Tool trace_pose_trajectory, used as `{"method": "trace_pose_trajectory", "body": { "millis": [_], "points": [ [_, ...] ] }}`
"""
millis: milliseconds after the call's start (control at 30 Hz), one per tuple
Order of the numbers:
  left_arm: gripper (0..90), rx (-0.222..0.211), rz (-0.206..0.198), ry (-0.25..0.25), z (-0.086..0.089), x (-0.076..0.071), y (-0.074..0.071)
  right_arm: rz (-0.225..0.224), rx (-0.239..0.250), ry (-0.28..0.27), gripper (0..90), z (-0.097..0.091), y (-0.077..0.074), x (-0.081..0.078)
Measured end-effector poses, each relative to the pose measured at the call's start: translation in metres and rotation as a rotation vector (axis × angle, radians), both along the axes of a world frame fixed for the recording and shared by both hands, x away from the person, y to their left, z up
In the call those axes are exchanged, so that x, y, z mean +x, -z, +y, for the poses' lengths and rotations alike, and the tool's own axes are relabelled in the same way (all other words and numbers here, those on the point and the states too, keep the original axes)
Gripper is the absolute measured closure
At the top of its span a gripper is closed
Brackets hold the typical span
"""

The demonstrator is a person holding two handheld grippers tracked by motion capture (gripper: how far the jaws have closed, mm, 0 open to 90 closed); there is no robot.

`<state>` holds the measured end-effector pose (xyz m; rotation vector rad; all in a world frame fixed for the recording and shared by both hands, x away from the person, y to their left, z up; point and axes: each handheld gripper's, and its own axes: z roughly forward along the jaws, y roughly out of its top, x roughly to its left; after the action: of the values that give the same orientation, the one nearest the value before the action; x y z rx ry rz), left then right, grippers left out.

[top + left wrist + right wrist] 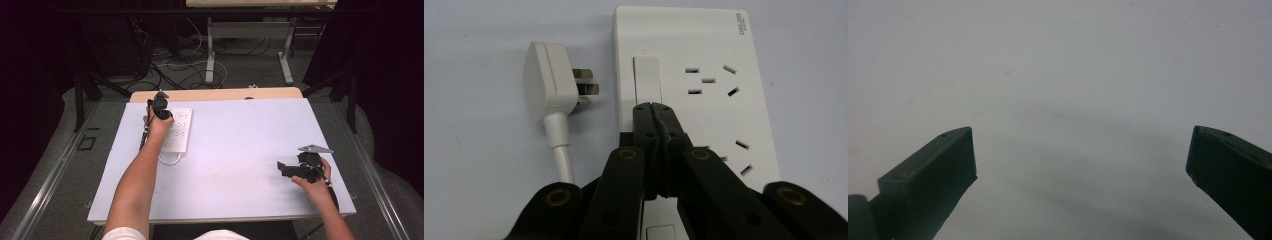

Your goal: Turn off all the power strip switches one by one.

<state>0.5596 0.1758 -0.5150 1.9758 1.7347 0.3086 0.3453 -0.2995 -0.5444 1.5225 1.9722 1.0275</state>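
Note:
A white power strip [694, 75] lies flat on the table, also seen at the back left in the high view as the power strip [181, 131]. My left gripper [654, 107] is shut, its tips resting at the lower end of the strip's rocker switch [647, 77]. A white plug [549, 85] on a white cord [564, 160] lies just left of the strip, its prongs pointing at the strip's side without touching it. My right gripper [1080, 155] stands open above bare table, nothing between its jaws; in the high view the right gripper [285, 169] sits near the front right.
The light table top [240, 150] has a wooden edge at the back. The strip's cord [170, 160] loops toward the front beside my left forearm. Beyond the table stand desk legs and loose cables on the floor [200, 60].

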Motion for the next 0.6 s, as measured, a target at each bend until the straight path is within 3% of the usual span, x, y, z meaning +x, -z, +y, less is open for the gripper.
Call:
{"method": "trace_pose_trajectory", "body": {
  "millis": [333, 600],
  "points": [
    [90.0, -0.026, -0.044, -0.01, 0.003, 0.001, -0.008, -0.001, 0.002, 0.0, 0.0, 0.0, 0.0, 0.0],
    [90.0, -0.032, -0.053, -0.003, 0.007, 0.0, -0.015, 0.001, 0.006, 0.002, 0.0, 0.001, 0.0, 0.001]
  ]
}}
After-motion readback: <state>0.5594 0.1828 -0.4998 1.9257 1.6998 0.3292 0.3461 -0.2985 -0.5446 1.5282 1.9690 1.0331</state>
